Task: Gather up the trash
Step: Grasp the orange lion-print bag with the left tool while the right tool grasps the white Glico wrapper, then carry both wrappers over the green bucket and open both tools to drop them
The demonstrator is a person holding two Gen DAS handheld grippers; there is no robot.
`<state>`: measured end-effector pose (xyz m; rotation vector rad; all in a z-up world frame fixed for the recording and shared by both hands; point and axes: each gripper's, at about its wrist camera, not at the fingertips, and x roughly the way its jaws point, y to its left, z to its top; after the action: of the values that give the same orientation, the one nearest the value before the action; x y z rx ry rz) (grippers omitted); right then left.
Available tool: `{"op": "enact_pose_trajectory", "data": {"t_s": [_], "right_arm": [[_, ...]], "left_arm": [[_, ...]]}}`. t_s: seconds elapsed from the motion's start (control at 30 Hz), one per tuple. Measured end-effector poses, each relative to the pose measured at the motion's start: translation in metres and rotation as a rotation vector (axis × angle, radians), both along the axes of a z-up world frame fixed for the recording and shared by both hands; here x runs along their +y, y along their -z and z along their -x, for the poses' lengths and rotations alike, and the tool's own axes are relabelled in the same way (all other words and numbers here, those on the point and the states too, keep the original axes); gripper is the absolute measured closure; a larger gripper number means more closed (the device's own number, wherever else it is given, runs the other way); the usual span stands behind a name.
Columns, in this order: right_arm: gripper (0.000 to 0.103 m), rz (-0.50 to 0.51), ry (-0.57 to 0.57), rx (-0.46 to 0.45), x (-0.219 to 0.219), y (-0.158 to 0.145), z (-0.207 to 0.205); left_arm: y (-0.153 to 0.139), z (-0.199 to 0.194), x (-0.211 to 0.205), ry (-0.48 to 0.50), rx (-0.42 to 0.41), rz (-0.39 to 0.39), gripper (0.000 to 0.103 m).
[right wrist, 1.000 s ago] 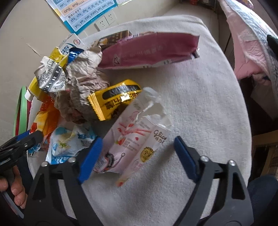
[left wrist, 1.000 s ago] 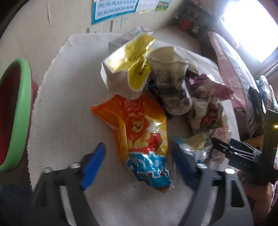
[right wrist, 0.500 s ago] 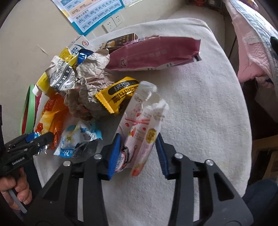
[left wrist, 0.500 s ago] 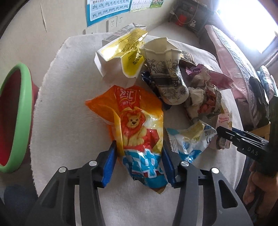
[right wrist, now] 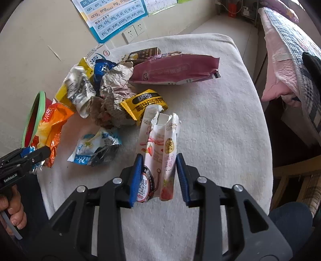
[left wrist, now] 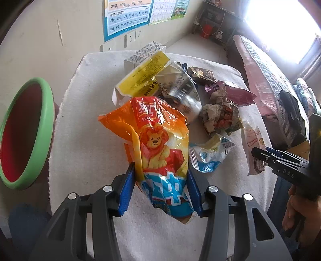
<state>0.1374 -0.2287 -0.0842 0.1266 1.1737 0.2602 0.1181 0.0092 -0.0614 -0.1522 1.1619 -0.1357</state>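
Both jaws are clamped on wrappers: the left gripper (left wrist: 159,185) has just closed, and its blue pads press the two sides of the orange snack bag (left wrist: 160,152) with a lion on it, while the right gripper (right wrist: 159,176) has just been closing onto the pink-and-white snack box (right wrist: 158,158), whose torn top stands up between the pads. Each piece is pinched at its near end, with the rest reaching away over the white towel-covered surface (right wrist: 210,130). Just beyond the pink box, in the right wrist view, a small blue-and-white wrapper (right wrist: 98,148) lies loose on the cloth, apart from both grippers. Behind it sits a yellow-and-black candy wrapper (right wrist: 144,104), touching a wad of crumpled brown paper (right wrist: 112,96). Farther on, a long maroon pouch (right wrist: 174,70) lies flat, with a dark brown carton (right wrist: 143,53) at its far edge. In the left wrist view a yellow-and-white carton (left wrist: 140,78) and a crushed paper cup (left wrist: 180,88) lie behind the orange bag, near the far side of the surface. A red bin with a green rim (left wrist: 26,132) stands beside the surface on the left. A wall chart (right wrist: 114,18) and sockets (right wrist: 134,30) are on the wall behind.
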Motion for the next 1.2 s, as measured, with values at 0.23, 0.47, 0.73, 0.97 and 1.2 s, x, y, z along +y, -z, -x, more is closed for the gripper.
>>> {"op": "enact_pose_trajectory", "data": {"t_s": [0.23,0.47,0.73,0.97,1.2], "right_arm": [[0.072,-0.001,-0.004,-0.035,0.002,-0.016,0.005],[0.072,-0.001,-0.012,-0.064,0.002,-0.027,0.010],[0.072,-0.011,-0.015,-0.108,0.002,-0.043,0.017],[0.072,-0.033,-0.037,-0.153,0.012,-0.067,0.017],[0.072,-0.059,-0.079,-0.187,0.037,-0.087,0.011]], "left_arm": [[-0.011,0.012,0.000,0.007,-0.028,0.000,0.057],[-0.021,0.022,0.003,0.002,-0.055,-0.012,0.057],[-0.031,0.027,0.007,-0.006,-0.081,-0.028,0.057],[-0.043,0.028,0.013,-0.023,-0.113,-0.038,0.057],[-0.056,0.026,0.031,-0.063,-0.145,-0.057,0.057]]}}
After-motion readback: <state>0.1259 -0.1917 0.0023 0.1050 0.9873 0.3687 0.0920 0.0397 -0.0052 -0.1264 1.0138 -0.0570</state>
